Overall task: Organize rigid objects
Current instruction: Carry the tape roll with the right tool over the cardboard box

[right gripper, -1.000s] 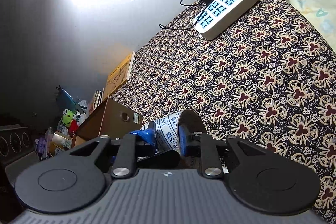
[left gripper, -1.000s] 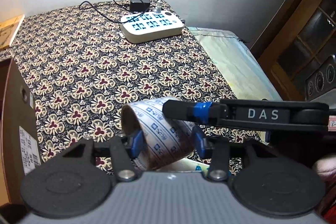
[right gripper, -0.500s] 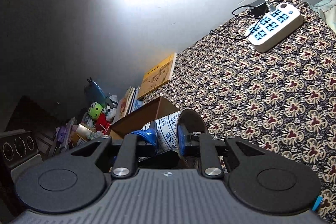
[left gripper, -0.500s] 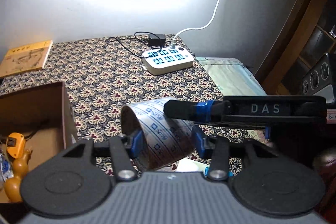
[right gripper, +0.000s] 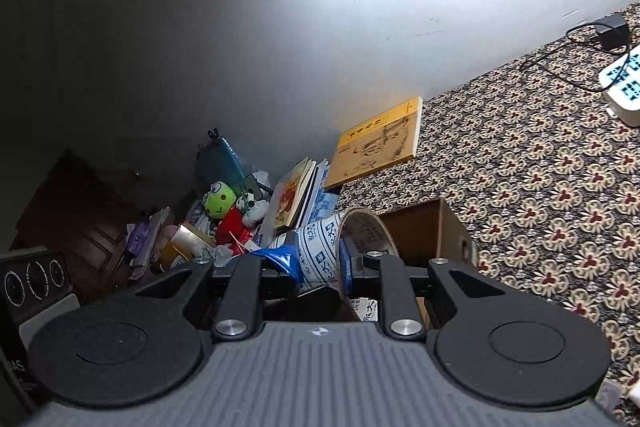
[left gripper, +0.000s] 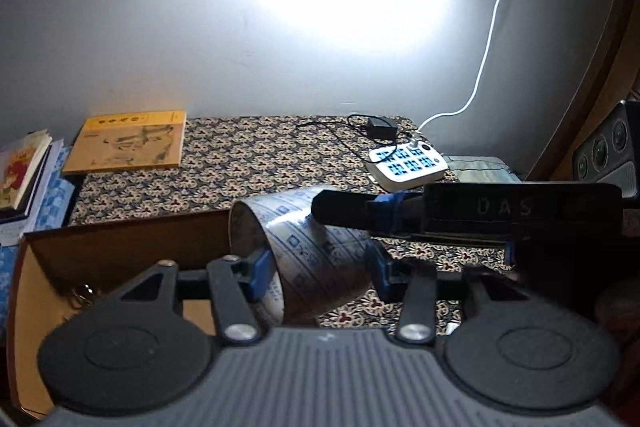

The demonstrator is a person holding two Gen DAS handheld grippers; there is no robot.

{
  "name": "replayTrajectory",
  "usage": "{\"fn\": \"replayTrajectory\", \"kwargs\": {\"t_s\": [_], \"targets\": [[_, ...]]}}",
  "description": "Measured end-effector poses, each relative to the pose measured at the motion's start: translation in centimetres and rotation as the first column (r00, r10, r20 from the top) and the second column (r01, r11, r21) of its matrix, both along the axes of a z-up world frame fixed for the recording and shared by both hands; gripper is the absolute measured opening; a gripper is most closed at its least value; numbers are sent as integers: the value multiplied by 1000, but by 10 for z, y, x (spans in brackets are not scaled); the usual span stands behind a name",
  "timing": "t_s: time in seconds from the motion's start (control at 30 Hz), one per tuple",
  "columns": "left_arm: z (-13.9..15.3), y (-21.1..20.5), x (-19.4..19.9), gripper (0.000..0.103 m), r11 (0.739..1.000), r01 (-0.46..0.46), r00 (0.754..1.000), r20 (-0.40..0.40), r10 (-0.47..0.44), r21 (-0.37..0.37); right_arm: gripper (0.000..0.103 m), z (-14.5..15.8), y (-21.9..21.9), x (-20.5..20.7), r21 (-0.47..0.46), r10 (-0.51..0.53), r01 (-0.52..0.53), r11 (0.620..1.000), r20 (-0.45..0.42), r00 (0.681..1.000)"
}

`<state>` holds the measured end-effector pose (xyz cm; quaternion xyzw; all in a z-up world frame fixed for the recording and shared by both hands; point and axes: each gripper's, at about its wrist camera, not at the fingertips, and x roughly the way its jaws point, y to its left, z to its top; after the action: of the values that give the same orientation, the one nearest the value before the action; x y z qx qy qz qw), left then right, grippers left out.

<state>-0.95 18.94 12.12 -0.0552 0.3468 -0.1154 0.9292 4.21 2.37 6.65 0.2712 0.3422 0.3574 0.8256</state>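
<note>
Cup (left gripper: 316,259) comes first in the left wrist view: a paper one printed with blue marks, lying tilted on its side in the air, its open mouth turned toward the cardboard box (left gripper: 120,247). The left gripper (left gripper: 318,269) has its jaws clenched on the cup's body, one blue pad on each side of the wall. The right gripper (right gripper: 320,263) holds the same cup (right gripper: 320,251) at its rim, with one finger seemingly inside the mouth and the other outside, so its jaws are clamped on the wall there. From the left view, that gripper's finger (left gripper: 360,215) lies across the top of the cup. The cup looks light and thin-walled, stiff enough to keep its round form but likely to dent under a hard squeeze; the rolled rim and the lower body are probably the firmest places to hold. Just beyond and below sits the open box, with a few small things dimly seen in its corner. Its near wall edge stands close under the cup, so a low move could catch it. Farther off, the patterned cloth (left gripper: 260,163) lies mostly bare and gives free room. At its far edge rest a yellow book (left gripper: 128,143), a white power strip (left gripper: 408,167) and a dark cable, all against the wall.
</note>
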Motion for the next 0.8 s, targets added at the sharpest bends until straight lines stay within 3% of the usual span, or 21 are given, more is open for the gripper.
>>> {"fn": "replayTrajectory", "kwargs": {"t_s": [0.23, 0.47, 0.57, 0.8], "targets": [[-28, 74, 21, 46, 999, -22, 997, -78, 19, -47, 2, -24, 70, 18, -62, 16, -18, 998, -26, 1000], [-81, 120, 40, 49, 994, -38, 980, -200, 17, -102, 2, -60, 115, 28, -166, 10, -24, 986, -87, 996], [-99, 125, 45, 62, 997, -23, 972, -237, 6, -72, 0, -67, 127, 29, -215, 2, -20, 976, -85, 996], [-125, 129, 44, 62, 999, 17, 957, -289, -3, 45, 0, -63, 158, 33, -274, 47, -59, 960, -48, 998]]}}
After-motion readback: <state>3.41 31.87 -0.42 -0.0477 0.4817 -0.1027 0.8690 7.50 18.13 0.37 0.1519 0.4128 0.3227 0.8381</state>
